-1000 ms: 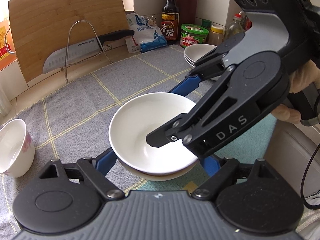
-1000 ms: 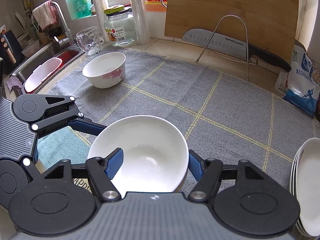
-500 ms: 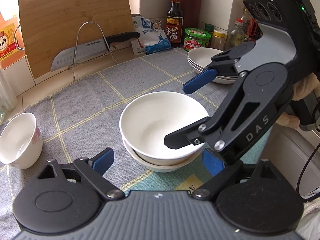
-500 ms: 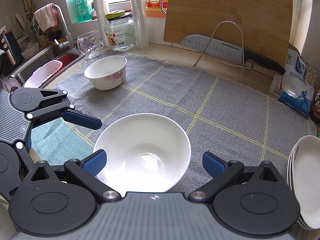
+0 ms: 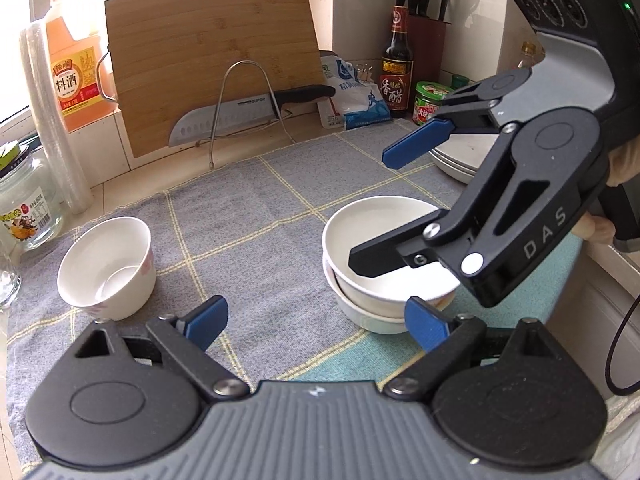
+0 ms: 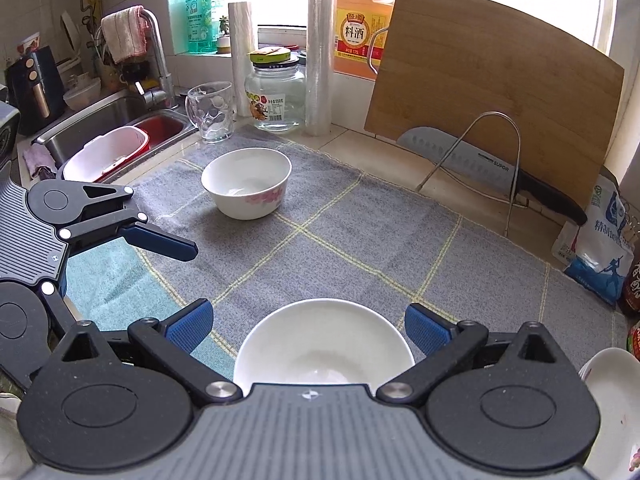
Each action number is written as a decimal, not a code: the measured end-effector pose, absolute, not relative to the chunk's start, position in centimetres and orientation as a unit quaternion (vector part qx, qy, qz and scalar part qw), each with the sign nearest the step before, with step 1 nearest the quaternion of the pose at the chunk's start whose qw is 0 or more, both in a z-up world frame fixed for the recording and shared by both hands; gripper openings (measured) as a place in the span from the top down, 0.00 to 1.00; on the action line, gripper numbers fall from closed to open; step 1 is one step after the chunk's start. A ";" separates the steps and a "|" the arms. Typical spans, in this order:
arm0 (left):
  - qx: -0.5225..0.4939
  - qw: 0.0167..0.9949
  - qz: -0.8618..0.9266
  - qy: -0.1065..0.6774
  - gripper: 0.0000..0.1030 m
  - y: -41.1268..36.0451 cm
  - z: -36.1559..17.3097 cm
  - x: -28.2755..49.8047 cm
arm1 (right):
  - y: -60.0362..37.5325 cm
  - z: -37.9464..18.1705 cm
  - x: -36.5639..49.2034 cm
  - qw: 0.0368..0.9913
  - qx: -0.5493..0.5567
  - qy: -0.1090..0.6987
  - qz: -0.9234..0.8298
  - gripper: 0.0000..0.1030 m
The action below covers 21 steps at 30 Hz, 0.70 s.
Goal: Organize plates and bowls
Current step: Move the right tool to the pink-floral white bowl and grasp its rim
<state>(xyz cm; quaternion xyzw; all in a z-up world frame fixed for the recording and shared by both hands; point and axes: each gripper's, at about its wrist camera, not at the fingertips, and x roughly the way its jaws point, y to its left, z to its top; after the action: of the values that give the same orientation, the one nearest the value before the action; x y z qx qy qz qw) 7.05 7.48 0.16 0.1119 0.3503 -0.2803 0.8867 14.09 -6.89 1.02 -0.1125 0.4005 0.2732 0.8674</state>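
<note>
Two white bowls [image 5: 372,240] sit nested on the grey checked cloth [image 5: 256,216]; the top bowl also shows in the right wrist view [image 6: 320,340]. My left gripper [image 5: 316,320] is open and empty, pulled back from the stack. My right gripper [image 6: 308,326] is open and empty, above and behind the stack; it also shows in the left wrist view [image 5: 376,204]. A white bowl with pink flowers [image 6: 247,188] stands alone on the cloth, seen also in the left wrist view [image 5: 106,266]. A stack of white plates [image 5: 460,156] sits at the right.
A cutting board [image 6: 488,92] and a knife [image 6: 492,172] on a wire rack [image 6: 504,152] stand at the back. A glass jar [image 6: 276,96], a glass mug [image 6: 210,110], bottles and a salt bag [image 6: 600,248] line the counter. The sink [image 6: 108,136] is at the left.
Both grippers opened and let go of the top bowl onto the lower one. Both have drawn back and up from the stack.
</note>
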 end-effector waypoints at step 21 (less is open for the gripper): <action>0.063 0.920 -0.205 0.328 0.08 16.9 -0.1 9.8 | 3.6 2.0 19.5 0.840 -0.166 0.420 0.301 0.00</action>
<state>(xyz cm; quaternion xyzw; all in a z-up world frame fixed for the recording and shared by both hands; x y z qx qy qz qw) 9.81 16.88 -0.14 0.0630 0.3279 -0.2047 0.9201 19.52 3.62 2.04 -0.1664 0.4200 0.3009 0.8399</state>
